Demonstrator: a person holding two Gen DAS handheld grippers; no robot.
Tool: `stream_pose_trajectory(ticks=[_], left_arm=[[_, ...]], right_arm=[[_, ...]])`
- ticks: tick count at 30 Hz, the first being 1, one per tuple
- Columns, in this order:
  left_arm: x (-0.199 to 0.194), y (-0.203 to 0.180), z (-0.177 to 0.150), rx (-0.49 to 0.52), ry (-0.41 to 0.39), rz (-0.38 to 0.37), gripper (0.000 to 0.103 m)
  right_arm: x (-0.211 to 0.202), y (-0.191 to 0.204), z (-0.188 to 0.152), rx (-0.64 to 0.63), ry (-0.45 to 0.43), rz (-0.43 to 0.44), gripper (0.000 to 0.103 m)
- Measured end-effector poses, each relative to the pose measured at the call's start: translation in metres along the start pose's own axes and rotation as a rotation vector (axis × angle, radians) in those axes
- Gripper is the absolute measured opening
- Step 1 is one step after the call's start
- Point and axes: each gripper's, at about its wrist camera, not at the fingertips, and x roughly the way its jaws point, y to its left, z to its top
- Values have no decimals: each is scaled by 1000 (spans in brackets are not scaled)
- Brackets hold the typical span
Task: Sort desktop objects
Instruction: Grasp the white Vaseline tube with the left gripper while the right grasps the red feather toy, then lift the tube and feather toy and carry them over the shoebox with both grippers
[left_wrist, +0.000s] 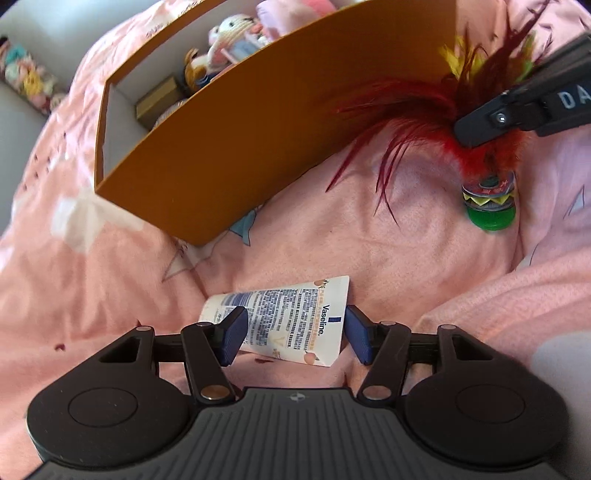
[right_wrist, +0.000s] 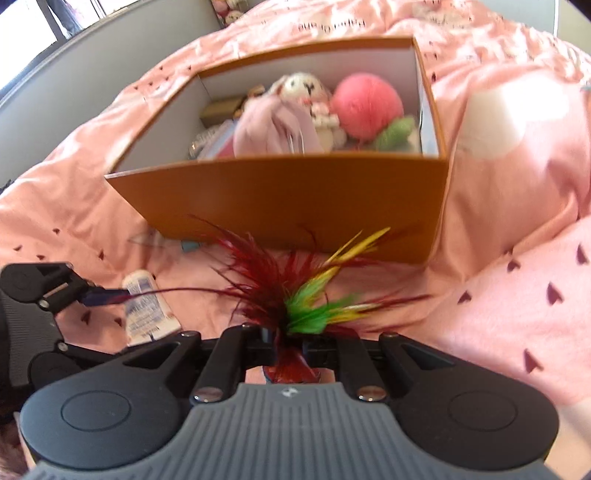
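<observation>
Right gripper (right_wrist: 291, 341) clamped tight on red, green and yellow feathered shuttlecock (right_wrist: 295, 295), weighted green base (left_wrist: 488, 210) hanging just above rumpled pink printed bedspread (right_wrist: 498, 206). Left gripper (left_wrist: 291, 334) spread wide astride white Vaseline lotion tube (left_wrist: 284, 317) lying flat, blue pads (left_wrist: 232, 334) beside it, not pressing. Just beyond, tall orange cardboard box (right_wrist: 288, 199) crammed with crocheted white rabbit (right_wrist: 303, 88), pink yarn ball (right_wrist: 365, 103).

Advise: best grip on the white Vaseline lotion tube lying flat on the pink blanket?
Grip the white Vaseline lotion tube across its flat printed mid-body, coming from above. It lies flat on the pink blanket, so only its two long edges are free. The open left gripper already straddles it there; lower and close.
</observation>
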Motion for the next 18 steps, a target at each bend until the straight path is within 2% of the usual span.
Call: stream_pose_trajectory(ticks=[4, 6, 8, 11, 13, 15, 18], left_arm=[[-7, 0, -1, 12, -22, -3, 42], [-14, -4, -1, 28, -44, 28, 32], [-21, -6, -1, 42, -69, 86, 27], [-26, -11, 0, 77, -84, 215, 19], [-24, -11, 0, 92, -80, 270, 18], [-23, -5, 1, 65, -80, 249, 10], [-25, 7, 1, 14, -108, 236, 7]], right_arm=[[0, -1, -2, 8, -8, 5, 12], [0, -2, -4, 13, -8, 9, 12], [0, -3, -5, 19, -9, 12, 12], [1, -4, -6, 25, -12, 16, 13], [0, -4, -6, 29, -13, 18, 13], [0, -5, -6, 33, -14, 19, 13], [-2, -7, -7, 40, -17, 24, 13]])
